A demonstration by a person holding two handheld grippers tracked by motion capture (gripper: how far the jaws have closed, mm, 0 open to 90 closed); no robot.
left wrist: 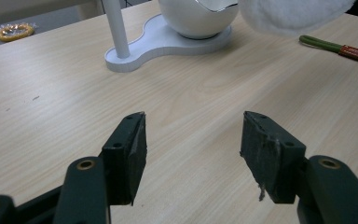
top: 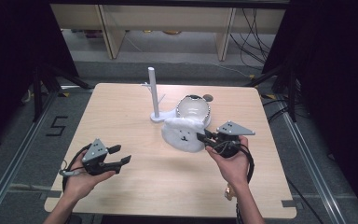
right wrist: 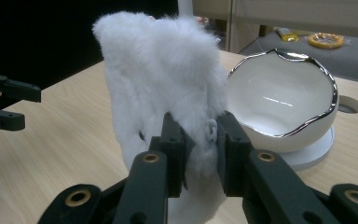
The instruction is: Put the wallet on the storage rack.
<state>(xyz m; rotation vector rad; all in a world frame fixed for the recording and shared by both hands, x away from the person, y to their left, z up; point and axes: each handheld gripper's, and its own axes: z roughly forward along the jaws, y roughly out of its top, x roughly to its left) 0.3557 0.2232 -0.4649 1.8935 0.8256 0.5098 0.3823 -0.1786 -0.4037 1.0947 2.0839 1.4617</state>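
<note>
Right gripper (right wrist: 200, 140): jaws clamped on a fold of the fluffy white hat (right wrist: 163, 84), which hangs up and off the table from that pinch (looks like a bear face on it in the high view (top: 182, 135))

Left gripper (left wrist: 193, 147): jaws wide apart, nothing between them, just bare table (left wrist: 65, 84) ahead of the tips

Hat vs. bowl: hat sits right in front of the right jaws, and the eggshell bowl (right wrist: 279, 102) is just behind and to one side of it, on its white base (left wrist: 168, 44)

Stand: thin white pole (top: 153, 91) rises off the same base, beyond the left jaws and well apart from them

Step in hand, my guess: getting the hat held two-handed so it can be opened up or hung somewhere

How to do it well: bring the left gripper in low toward the free edge of the hat, opposite the right pinch, and only close once fabric is properly between the pads

Watch out: keep the right pinch steady and don't drag the hat into the bowl rim (that thing looks tippy)

Stray bit: green-handled thing (left wrist: 335, 45) lies on the table off past the left jaws, leave it alone
</note>
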